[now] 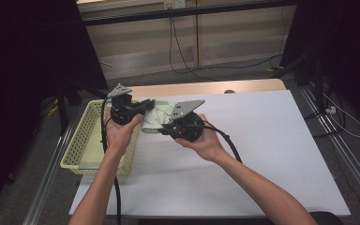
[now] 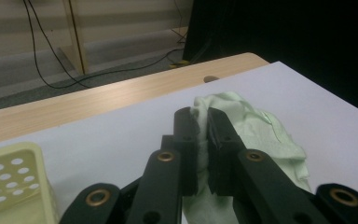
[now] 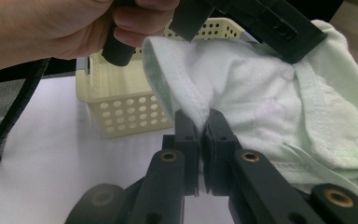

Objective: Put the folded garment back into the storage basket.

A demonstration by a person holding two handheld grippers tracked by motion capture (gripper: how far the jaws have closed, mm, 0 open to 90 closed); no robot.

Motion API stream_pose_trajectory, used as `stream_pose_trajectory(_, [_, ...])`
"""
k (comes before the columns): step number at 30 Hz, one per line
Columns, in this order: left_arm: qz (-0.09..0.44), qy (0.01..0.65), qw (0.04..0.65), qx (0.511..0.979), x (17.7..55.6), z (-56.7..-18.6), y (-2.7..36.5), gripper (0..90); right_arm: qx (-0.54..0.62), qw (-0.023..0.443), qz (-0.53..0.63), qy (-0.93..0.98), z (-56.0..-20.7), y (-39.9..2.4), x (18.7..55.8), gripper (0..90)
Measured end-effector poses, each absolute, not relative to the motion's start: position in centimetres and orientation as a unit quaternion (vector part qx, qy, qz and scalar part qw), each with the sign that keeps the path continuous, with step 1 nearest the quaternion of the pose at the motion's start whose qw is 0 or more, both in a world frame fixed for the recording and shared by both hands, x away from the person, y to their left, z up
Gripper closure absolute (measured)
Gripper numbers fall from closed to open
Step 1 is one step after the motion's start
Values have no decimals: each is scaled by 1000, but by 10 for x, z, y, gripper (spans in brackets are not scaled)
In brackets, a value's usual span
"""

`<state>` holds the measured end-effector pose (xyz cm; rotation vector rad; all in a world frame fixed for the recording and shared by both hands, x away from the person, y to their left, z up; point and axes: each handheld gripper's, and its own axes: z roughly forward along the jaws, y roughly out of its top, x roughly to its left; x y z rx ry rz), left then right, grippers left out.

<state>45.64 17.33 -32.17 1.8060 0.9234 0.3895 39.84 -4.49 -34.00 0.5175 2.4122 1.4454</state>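
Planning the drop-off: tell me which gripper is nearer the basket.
Left. The left gripper is at the basket's right rim; the right gripper is farther right over the table.

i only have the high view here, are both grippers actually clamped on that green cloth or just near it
Observer: Yes. In the left gripper view, the left gripper is shut on a fold of the green cloth.
Operator: and the right one
Observer: The right gripper pinches a stitched edge of the cloth, seen in its own view.
Operator: is the cloth off the table
Observer: In the right gripper view it hangs between the two grippers, with the basket behind it.
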Motion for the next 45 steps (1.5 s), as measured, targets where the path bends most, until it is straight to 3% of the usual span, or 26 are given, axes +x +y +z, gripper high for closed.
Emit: stream_pose_trajectory(45, [185,417,505,732,458,-324,236,840,156,122,504,841,-342,17,417,861])
